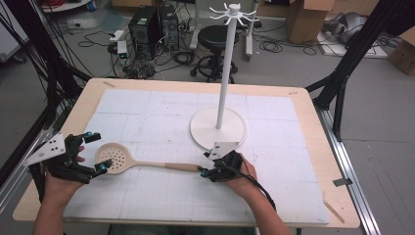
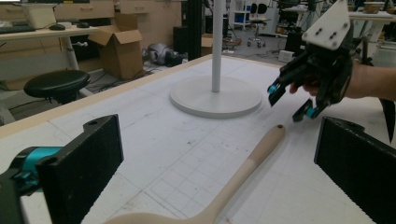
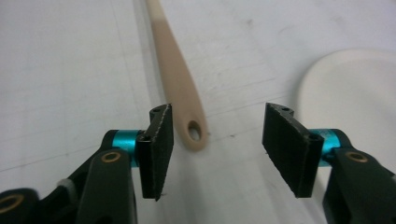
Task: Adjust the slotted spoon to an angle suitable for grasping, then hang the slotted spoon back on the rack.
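Note:
A beige slotted spoon (image 1: 110, 159) lies flat on the white mat, its perforated head to the left and its handle pointing right. My left gripper (image 1: 97, 152) is open with its jaws on either side of the head. In the left gripper view the handle (image 2: 248, 164) runs away between the wide-apart jaws of my left gripper (image 2: 219, 172). My right gripper (image 1: 204, 163) is open at the handle's end. In the right gripper view the end with the hanging hole (image 3: 194, 130) lies between the jaws of my right gripper (image 3: 219, 144), close to the left one. My right gripper (image 2: 290, 100) hovers just above the mat.
A white hook stand (image 1: 223, 83) rises from a round base (image 1: 235, 128) just behind the right gripper, with hooks at its top (image 1: 233, 12). The wooden table edge (image 1: 195, 82) runs behind it. A black stool (image 1: 218, 36), computer towers and cardboard boxes stand on the floor beyond.

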